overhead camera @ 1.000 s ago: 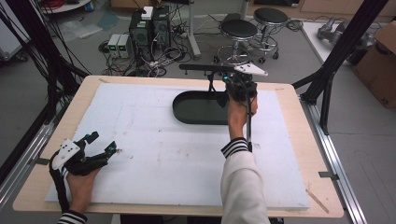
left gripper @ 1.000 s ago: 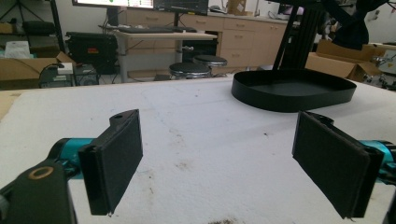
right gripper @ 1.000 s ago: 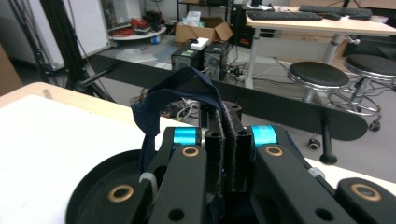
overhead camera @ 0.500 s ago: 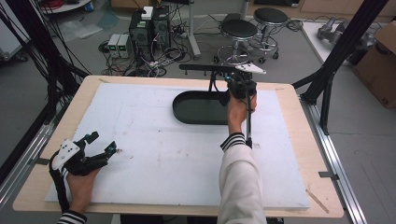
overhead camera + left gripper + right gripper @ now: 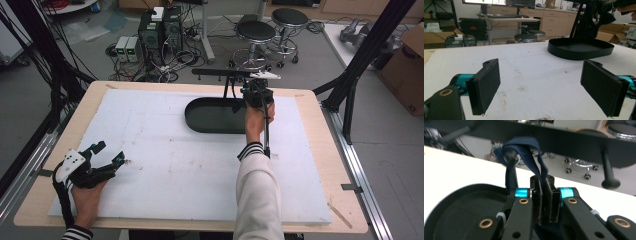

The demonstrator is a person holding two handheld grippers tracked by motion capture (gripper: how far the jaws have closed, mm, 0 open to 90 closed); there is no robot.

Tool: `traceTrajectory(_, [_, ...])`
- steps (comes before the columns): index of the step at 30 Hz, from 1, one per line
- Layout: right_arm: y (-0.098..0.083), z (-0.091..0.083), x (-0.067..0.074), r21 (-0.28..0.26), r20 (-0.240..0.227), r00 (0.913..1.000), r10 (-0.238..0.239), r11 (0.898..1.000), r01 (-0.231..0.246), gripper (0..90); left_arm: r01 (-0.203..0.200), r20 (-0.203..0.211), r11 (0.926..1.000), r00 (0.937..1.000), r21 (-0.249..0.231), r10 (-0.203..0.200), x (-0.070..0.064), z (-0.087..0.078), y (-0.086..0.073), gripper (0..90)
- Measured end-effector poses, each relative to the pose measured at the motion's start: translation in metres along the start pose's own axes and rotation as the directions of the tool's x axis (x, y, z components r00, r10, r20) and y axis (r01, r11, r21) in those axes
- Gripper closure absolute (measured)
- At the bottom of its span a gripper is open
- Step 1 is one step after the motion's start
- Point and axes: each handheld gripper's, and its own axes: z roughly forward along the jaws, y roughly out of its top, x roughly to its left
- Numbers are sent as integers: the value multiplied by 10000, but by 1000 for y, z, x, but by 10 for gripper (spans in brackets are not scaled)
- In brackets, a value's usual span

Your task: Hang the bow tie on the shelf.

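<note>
Overhead, limp navy cloth, oval black tray.

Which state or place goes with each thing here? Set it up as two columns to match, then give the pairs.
1. left claw
2. right claw
3. black tray
4. blue cloth

a. draped over a black knob
b. wide open, low over the white board
c. pads pressed on the blue cloth
d. lying on the far part of the white board

Pairs: 1-b, 2-c, 3-d, 4-a.

The right claw's jaws have just been opening a little, with the cloth between them.
</note>
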Motion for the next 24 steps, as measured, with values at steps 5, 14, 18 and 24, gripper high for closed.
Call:
traceTrajectory(5, [-3,-1,-3,271,-61,9999,-93,9996,94,711,2,-16,10000,10000,11,-2,0,0,0,164])
traceTrajectory(14, [-9,-17,-12,185,-1670,9826,816,9967,-796,287,-48,-26,10000,10000,74,48,0,1,0,164])
traceTrajectory(18, [-18,-32,-16,693,-2407,9649,1047,9935,-906,203,-44,-17,10000,10000,45,44,0,1,0,164])
traceTrajectory(24, [-38,-78,-21,187,-3227,9415,971,9952,-963,173,-261,-5,9997,9997,24,261,-2,0,0,162])
